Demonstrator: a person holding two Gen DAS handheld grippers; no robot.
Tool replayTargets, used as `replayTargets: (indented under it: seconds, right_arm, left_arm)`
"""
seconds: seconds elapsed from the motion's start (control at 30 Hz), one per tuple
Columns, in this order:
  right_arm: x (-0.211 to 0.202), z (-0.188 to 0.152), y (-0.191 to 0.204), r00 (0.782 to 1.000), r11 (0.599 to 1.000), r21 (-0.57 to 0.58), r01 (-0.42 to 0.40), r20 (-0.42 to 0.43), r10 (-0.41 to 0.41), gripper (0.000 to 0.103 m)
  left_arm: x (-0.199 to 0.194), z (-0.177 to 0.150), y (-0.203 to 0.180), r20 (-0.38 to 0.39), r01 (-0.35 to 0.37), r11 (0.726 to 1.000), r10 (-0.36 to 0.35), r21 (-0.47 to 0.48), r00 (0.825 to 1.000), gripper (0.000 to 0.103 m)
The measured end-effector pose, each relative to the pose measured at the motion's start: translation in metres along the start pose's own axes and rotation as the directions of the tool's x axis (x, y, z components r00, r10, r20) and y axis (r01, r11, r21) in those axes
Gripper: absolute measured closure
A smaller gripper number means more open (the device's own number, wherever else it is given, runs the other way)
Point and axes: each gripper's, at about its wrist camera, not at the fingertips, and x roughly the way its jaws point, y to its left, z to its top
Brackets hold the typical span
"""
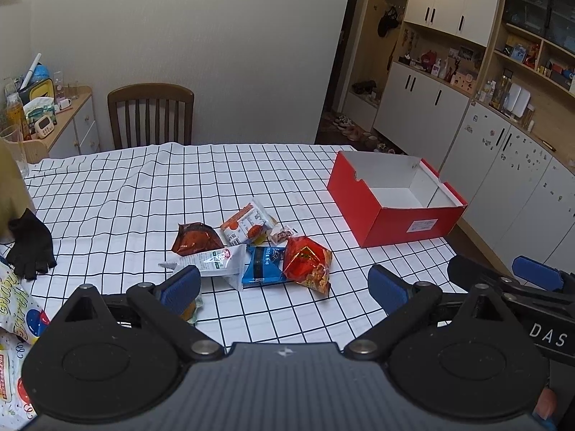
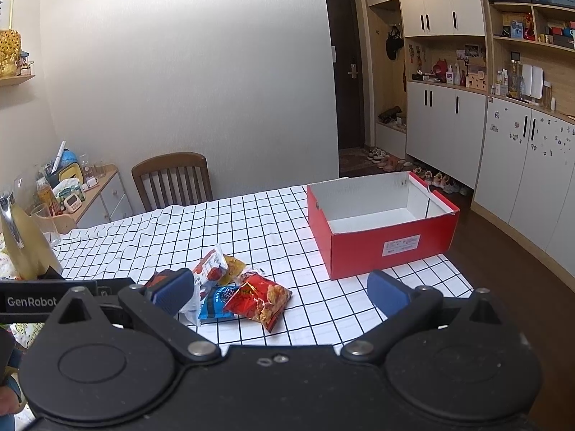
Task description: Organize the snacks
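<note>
Snack packets lie bunched near the middle of the checked tabletop [image 1: 273, 165]: a red pyramid bag [image 1: 307, 264], a blue packet [image 1: 264, 264], a white sachet [image 1: 212, 260], a dark red-brown bag [image 1: 196, 239] and an orange-and-white packet [image 1: 244, 224]. An open red box [image 1: 395, 212], white inside, stands well apart to their right. Left gripper [image 1: 284, 285] and right gripper [image 2: 280, 289] both hover over the tabletop with jaws spread wide, holding nothing
</note>
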Motion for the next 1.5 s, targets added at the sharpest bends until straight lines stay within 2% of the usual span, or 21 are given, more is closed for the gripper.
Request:
replayTargets:
  seconds: [1.07,1.5]
  right_arm:
    - [0.005,0.004,0.006,1.000,1.000,0.002,0.008,0.010,-0.008,0.000]
    - [0.022,0.009,0.008,1.000,1.000,0.005,-0.004,-0.015,0.004,0.000]
  left_arm:
    - [0.007,0.008,0.005,0.012,0.005,1.000,-0.005,0.003,1.000,0.003]
    - [0.025,0.008,0.013,-0.023,0.006,0.999,-0.006,-0.032,1.000,0.003]
